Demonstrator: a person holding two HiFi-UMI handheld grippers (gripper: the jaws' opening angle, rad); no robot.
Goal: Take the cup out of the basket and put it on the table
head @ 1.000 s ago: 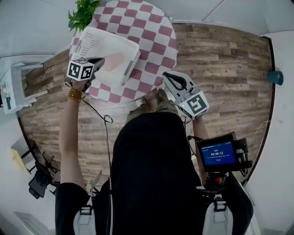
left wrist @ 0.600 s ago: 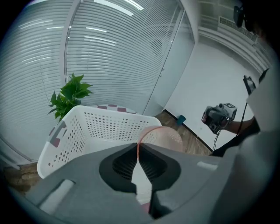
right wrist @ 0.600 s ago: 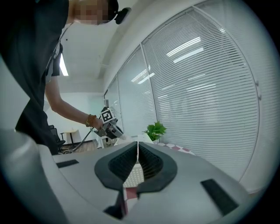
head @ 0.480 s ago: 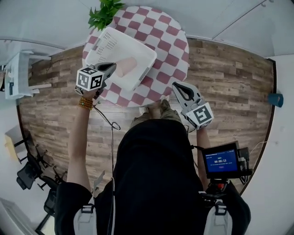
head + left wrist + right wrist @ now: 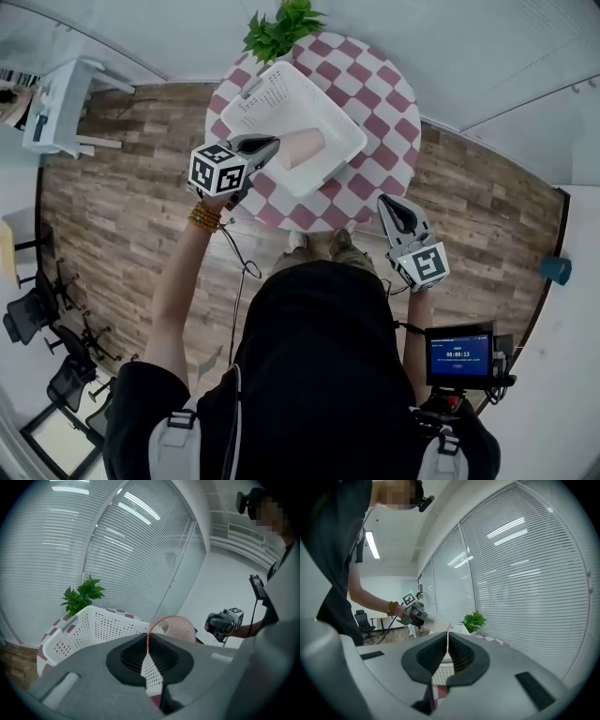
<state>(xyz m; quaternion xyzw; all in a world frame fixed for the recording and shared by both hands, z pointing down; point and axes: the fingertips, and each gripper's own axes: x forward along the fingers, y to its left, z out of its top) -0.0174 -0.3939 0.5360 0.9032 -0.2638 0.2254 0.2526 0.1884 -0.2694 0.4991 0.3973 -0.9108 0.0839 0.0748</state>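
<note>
A pale pink cup [image 5: 302, 148] lies on its side over the near part of the white perforated basket [image 5: 272, 98]. My left gripper [image 5: 274, 144] is shut on the cup's rim. In the left gripper view the rim runs between the pads, and the cup [image 5: 180, 627] shows beyond the basket [image 5: 93, 625]. My right gripper [image 5: 394, 204] is shut and empty, and hangs by the near right edge of the checked table [image 5: 380, 108]. From the right gripper view, my left gripper [image 5: 417, 614] holds the cup [image 5: 436, 619] up in the air.
A green potted plant [image 5: 281, 28] stands at the table's far edge behind the basket. A white desk [image 5: 56, 103] is at the far left and office chairs [image 5: 47, 328] lower left. Window blinds [image 5: 93, 541] rise behind the table. The floor is wooden planks.
The head camera has swung, so table and basket now sit further right in view. My left gripper stays shut on the cup over the basket. My right gripper stays near the table's edge.
</note>
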